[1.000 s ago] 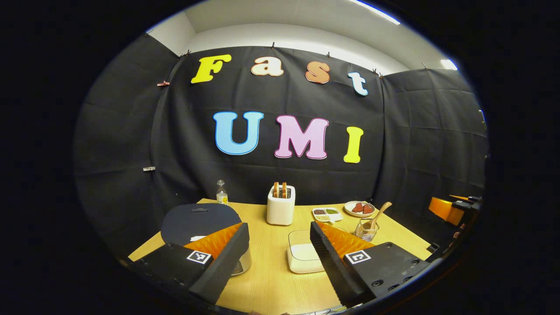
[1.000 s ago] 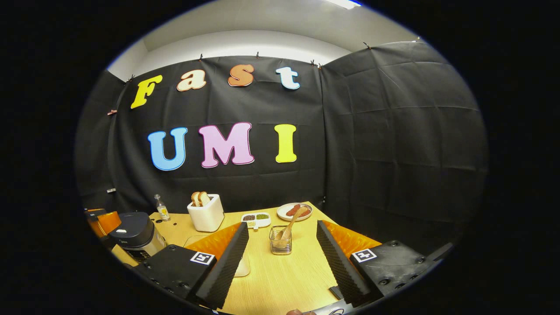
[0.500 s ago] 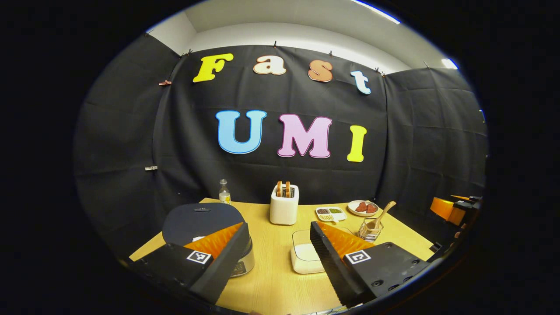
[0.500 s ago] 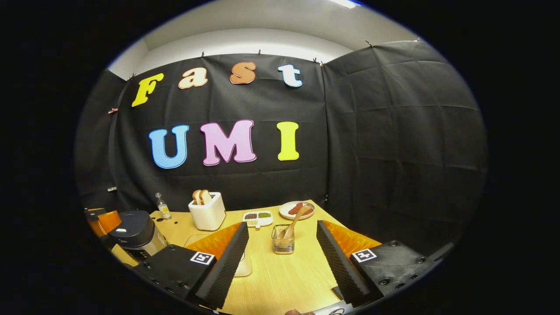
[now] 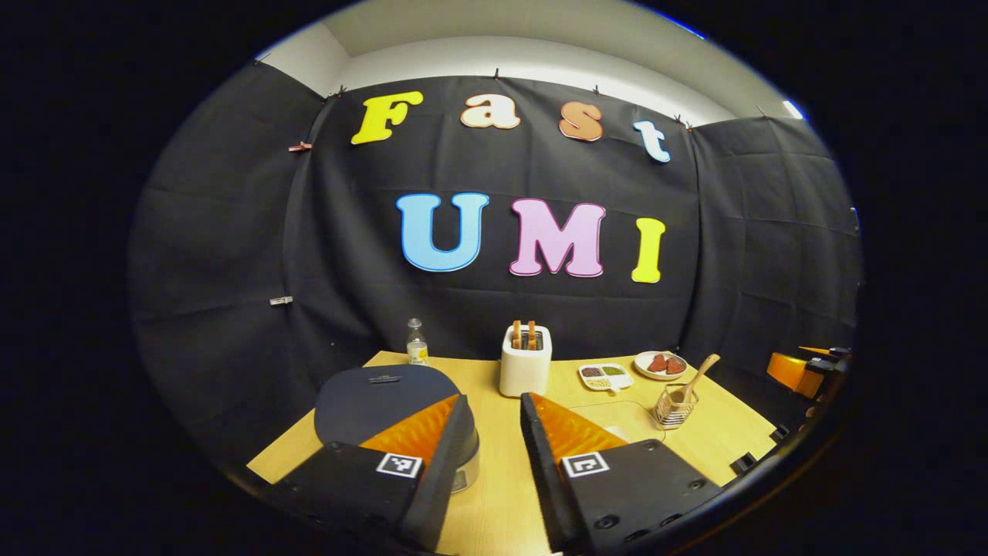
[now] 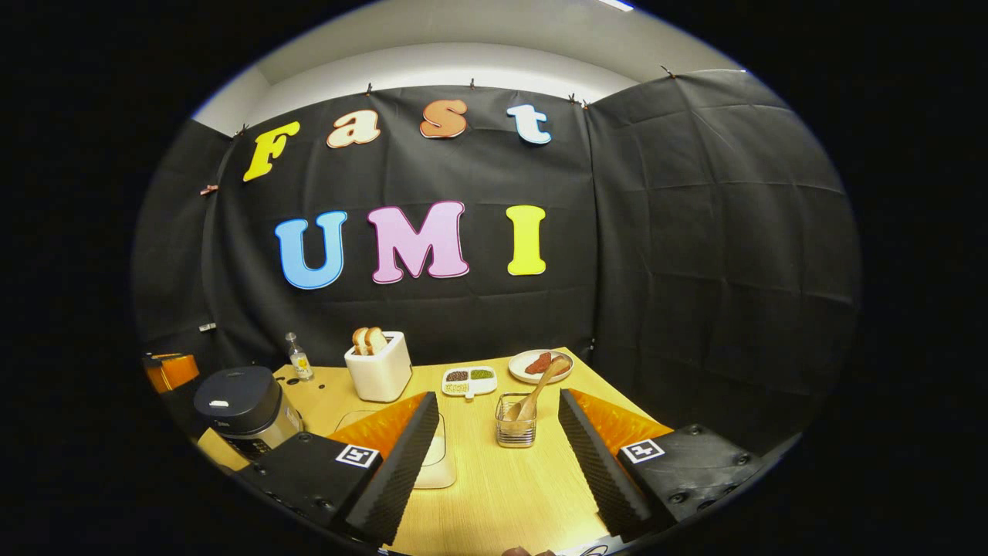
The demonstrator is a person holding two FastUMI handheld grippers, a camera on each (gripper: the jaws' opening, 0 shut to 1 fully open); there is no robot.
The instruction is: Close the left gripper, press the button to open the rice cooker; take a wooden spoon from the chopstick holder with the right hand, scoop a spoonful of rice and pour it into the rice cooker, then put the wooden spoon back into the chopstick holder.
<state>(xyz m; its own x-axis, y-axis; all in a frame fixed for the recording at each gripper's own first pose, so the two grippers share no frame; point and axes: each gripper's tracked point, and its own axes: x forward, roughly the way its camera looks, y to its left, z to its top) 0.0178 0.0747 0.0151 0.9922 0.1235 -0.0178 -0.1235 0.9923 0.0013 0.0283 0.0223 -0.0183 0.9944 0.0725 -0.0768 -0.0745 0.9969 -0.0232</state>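
The rice cooker (image 5: 378,390), dark lid down, stands at the table's left just beyond my left gripper (image 5: 495,401). That gripper's fingers are drawn close with a narrow gap and hold nothing; its left finger covers the cooker's front. The cooker (image 6: 239,401) also appears at the left of the right gripper view. A wooden spoon (image 6: 540,386) leans in the wire chopstick holder (image 6: 515,421), straight ahead of my right gripper (image 6: 498,401), which is open and empty. The spoon (image 5: 698,374) and holder (image 5: 671,407) sit at the table's right. A white rice container (image 6: 436,455) lies partly behind the right gripper's left finger.
A white toaster (image 5: 525,363) with bread stands at the back centre, a small bottle (image 5: 417,351) to its left. A divided dish (image 5: 606,376) and a plate (image 5: 660,363) with red pieces sit at the back right. The black cloth wall closes in behind the table (image 5: 494,494).
My left gripper's fingers have come much closer together, and it has shifted so the cooker sits nearer the middle of its view. The right gripper has barely moved.
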